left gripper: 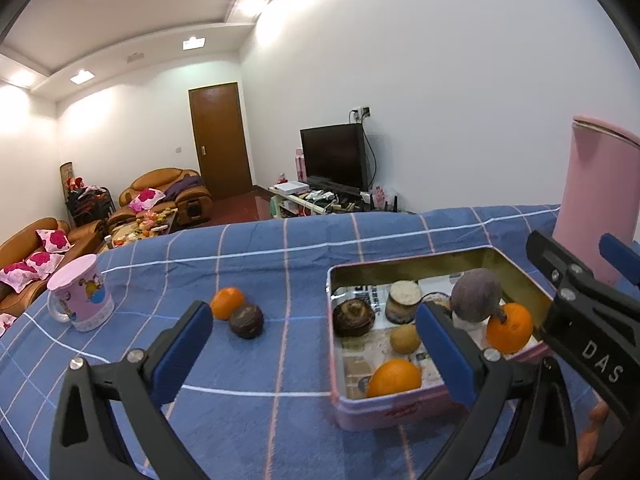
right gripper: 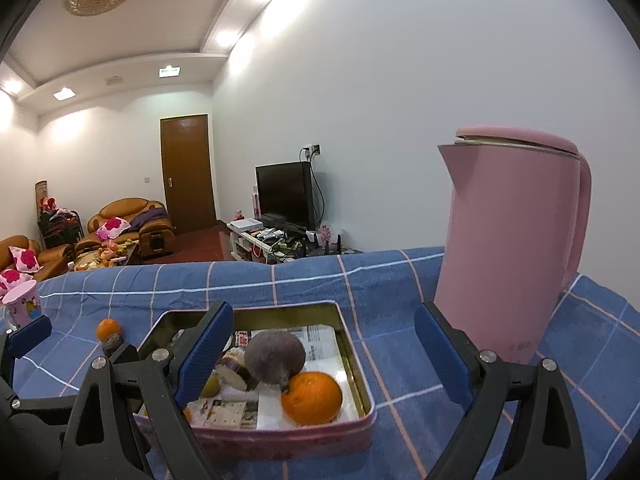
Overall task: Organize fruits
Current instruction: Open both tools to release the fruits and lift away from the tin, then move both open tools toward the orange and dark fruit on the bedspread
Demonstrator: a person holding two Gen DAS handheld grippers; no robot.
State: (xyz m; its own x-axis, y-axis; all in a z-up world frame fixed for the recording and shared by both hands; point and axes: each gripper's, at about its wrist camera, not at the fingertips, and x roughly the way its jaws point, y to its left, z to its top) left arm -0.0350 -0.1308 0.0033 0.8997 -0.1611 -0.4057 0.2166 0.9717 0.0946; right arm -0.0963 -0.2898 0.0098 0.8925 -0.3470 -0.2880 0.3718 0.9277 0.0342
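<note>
A pink tin on the blue checked cloth holds two oranges, a purple round fruit and several smaller pieces. One more orange and a dark purple fruit lie on the cloth to the tin's left. My left gripper hovers open and holds nothing, its right finger in front of the tin. In the right wrist view, my right gripper is open above the near side of the tin. The purple fruit and an orange lie below it, free of its pads.
A tall pink kettle stands just right of the tin. A pink mug sits at the far left of the cloth. The table's far edge drops off to a living room with sofas and a TV.
</note>
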